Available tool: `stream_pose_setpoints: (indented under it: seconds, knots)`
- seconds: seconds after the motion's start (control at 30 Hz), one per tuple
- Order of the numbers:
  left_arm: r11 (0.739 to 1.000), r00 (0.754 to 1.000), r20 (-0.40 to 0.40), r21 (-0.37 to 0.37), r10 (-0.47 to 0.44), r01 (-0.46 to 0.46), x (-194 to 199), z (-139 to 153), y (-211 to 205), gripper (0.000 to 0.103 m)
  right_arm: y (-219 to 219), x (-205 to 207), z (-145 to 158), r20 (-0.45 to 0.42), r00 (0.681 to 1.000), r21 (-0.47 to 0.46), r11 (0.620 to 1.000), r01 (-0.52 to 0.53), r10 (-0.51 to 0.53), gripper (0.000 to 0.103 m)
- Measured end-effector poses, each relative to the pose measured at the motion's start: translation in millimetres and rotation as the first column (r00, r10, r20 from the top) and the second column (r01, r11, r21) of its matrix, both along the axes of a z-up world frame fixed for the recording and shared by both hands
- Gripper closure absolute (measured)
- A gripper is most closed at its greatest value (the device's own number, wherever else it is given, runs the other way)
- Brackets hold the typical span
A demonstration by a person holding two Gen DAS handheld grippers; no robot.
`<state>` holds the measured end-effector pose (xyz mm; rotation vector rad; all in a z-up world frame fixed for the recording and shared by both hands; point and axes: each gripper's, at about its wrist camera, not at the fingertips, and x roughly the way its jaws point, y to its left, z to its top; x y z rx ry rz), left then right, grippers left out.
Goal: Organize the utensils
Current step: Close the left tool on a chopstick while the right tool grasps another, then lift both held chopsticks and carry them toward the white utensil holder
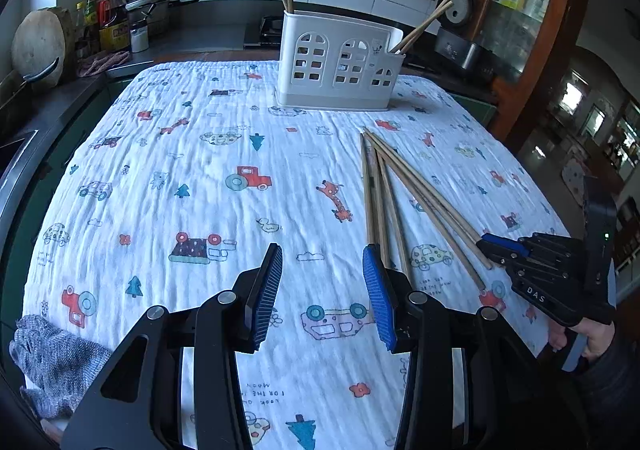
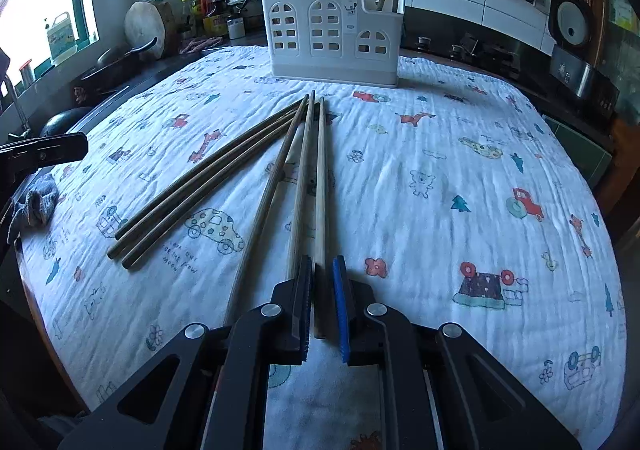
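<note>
From the left wrist view, the left gripper (image 1: 322,274) hangs above the printed tablecloth (image 1: 160,153) with its jaws partly apart and nothing between them, idle while the other hand works. Ahead, 6 loose chopsticks (image 1: 384,185) fan across the cloth, and the white utensil holder (image 1: 340,65) stands at the far end with 2 chopsticks upright in its left end and 2 leaning out of the right. At the right edge the right gripper (image 1: 490,244) sits low at the near ends of the sticks, a person's hand (image 1: 592,338) on its grip. Over to the right wrist view: the right gripper (image 2: 322,282) is nearly closed, its pads squeezed in around 1 pale chopstick (image 2: 320,185), near its blunt end. A 2nd chopstick (image 2: 300,185) lies just beside the left pad, so the lift probably wants to go straight up, clean of that neighbour. Gripped that near the end, the long shaft may droop or swing; I'd tip it upright slowly before aiming for a compartment of the holder (image 2: 332,37).
</note>
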<state>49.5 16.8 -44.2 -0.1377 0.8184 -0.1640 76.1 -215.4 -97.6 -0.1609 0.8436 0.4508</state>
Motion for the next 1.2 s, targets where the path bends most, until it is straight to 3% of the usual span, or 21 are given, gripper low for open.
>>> stream_pose_setpoints:
  seconds: [0.37, 0.53, 0.7, 1.2]
  knots:
    - [0.997, 0.996, -0.04, -0.013, -0.078, 0.078, 2, -20, -25, 0.061, -1, -5, 1, 0.024, 0.999, -0.016, 1.0, 0.026, -0.026, 0.096]
    - [0.994, 0.992, -0.06, -0.023, -0.112, 0.11, 9, -32, -36, 0.078, -10, -10, 10, 0.043, 0.998, 0.0, 0.999, 0.049, -0.049, 0.096]
    - [0.992, 0.989, -0.081, -0.031, -0.122, 0.12, 21, -42, -42, 0.087, -15, -16, 20, 0.069, 0.996, 0.009, 0.998, 0.064, -0.064, 0.096]
    - [0.995, 0.987, -0.129, -0.031, -0.1, 0.097, 46, -55, -48, 0.092, -20, -23, 41, 0.125, 0.989, 0.025, 0.997, 0.077, -0.08, 0.096]
